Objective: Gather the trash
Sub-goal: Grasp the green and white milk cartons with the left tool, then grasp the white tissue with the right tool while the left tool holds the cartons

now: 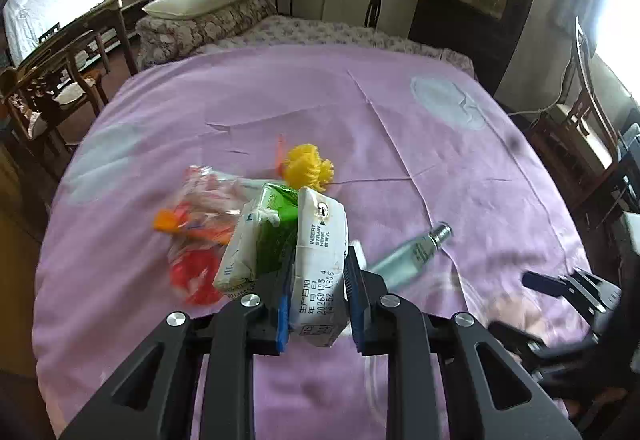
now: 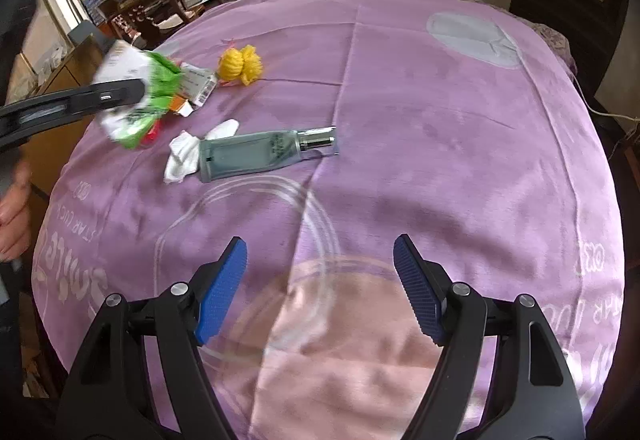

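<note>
With the left gripper [image 1: 318, 280] clenched on the white-and-green drink carton [image 1: 316, 260] above the purple bedspread [image 1: 400, 127] — pickup step done, apparently. Next: carry over to the clear bowl [image 2: 316, 272] beneath the released right gripper [image 2: 320, 288] — then drop.

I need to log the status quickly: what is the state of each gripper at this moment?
Left gripper: closed on a crushed drink carton, lifted off the purple blanket.
Right gripper: open, holding nothing.
</note>
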Motion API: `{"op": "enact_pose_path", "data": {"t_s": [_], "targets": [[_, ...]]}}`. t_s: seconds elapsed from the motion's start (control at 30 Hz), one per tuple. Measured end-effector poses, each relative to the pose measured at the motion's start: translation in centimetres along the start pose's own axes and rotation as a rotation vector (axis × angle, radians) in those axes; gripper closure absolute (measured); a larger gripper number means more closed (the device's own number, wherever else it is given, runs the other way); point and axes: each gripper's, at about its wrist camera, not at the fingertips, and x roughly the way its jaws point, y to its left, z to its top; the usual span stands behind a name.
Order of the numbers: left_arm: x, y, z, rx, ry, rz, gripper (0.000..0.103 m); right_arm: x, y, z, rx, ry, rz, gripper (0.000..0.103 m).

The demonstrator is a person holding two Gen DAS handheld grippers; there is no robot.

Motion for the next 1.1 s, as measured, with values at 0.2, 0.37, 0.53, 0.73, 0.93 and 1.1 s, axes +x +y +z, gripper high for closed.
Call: {"op": "enact_pose_path", "data": {"t_s": [0.2, 0.37, 0.53, 0.73, 0.93, 1.1], "targets": [[-3.3, 3.0, -4.0, -0.084, -0.012, 0.013, 0.079, 0.8, 2.4, 1.6, -0.046, 0.005, 0.035, 0.029], [-3.0, 6.6, -8.0, -0.179, 0.051, 0.05, 0.079, 2.3, 5.7, 3.5, -0.112, 0.01, 0.052, 0.029], [-2.9, 9.3, -10.4, -0.249, 0.089, 0.068, 0.079, 3.9, 8.8, 4.7, -0.171, 0.023, 0.061, 0.029], [-3.0, 10.5, -11.8, -0.285, 0.091, 0.073, 0.079, 6.1, 11.8, 5.2, -0.231, 0.053, 0.021, 0.029], [-3.1, 10.8, -12.3, -0.292, 0.087, 0.066, 0.079, 7.7, 13.3, 5.7, -0.248, 0.067, -0.021, 0.032], [-3.1, 10.9, -12.5, -0.298, 0.09, 0.062, 0.079, 7.6, 13.7, 5.5, -0.286, 0.049, -0.111, 0.068]]}}
